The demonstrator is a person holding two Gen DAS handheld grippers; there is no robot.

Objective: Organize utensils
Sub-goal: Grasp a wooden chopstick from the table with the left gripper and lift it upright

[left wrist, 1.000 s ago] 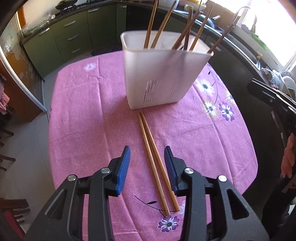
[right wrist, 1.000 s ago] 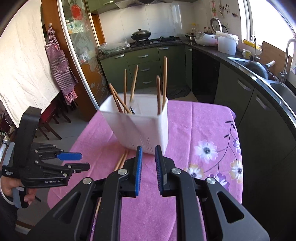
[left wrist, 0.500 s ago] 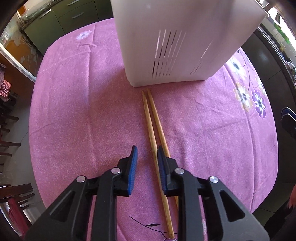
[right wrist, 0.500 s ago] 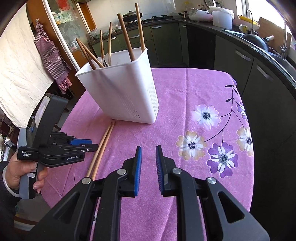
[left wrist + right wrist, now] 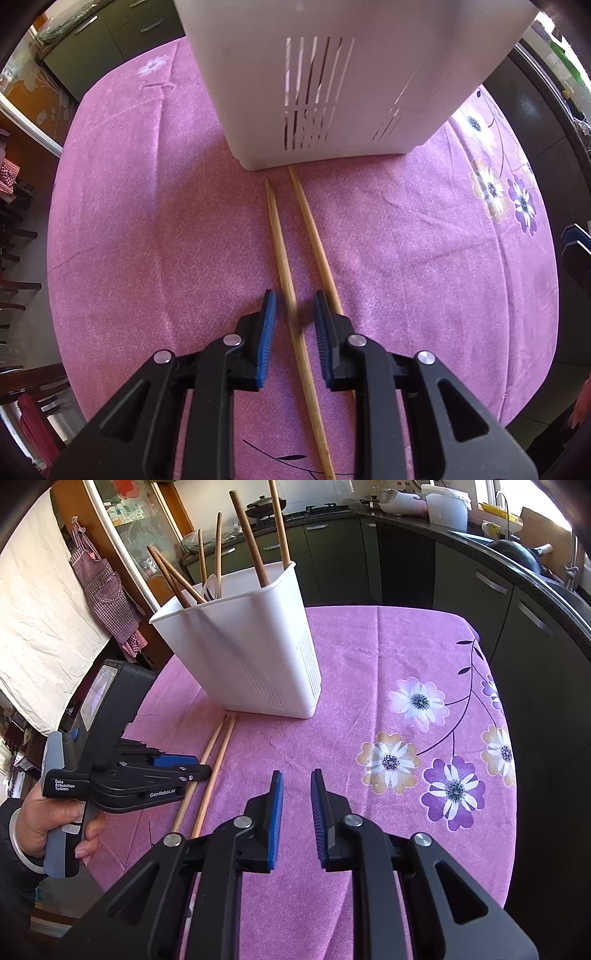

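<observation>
My left tongs (image 5: pixel 291 321) point steeply down at the tabletop (image 5: pixel 147 240), which is covered in a pink-violet cloth of fine grainy weave printed with daisy-like flowers. Their jaws have just been closing and now stand narrow, straddling one pale wooden chopstick (image 5: pixel 286 273); a gap shows on each side of it, so the ribbed blue pads (image 5: pixel 266 332) do not yet press on it. A second chopstick (image 5: pixel 314 236), equally slim and tapered to a point, lies just beside the first, passing under the right-hand finger. Both tips end just short of the white holder (image 5: pixel 332 92), a smooth, matte plastic tub with rounded corners and narrow drainage slits. In the right wrist view, darker wooden sticks (image 5: pixel 247 535) stand leaning inside it. My right tongs (image 5: pixel 296 801) hang above bare cloth, jaws narrow, holding nothing.
</observation>
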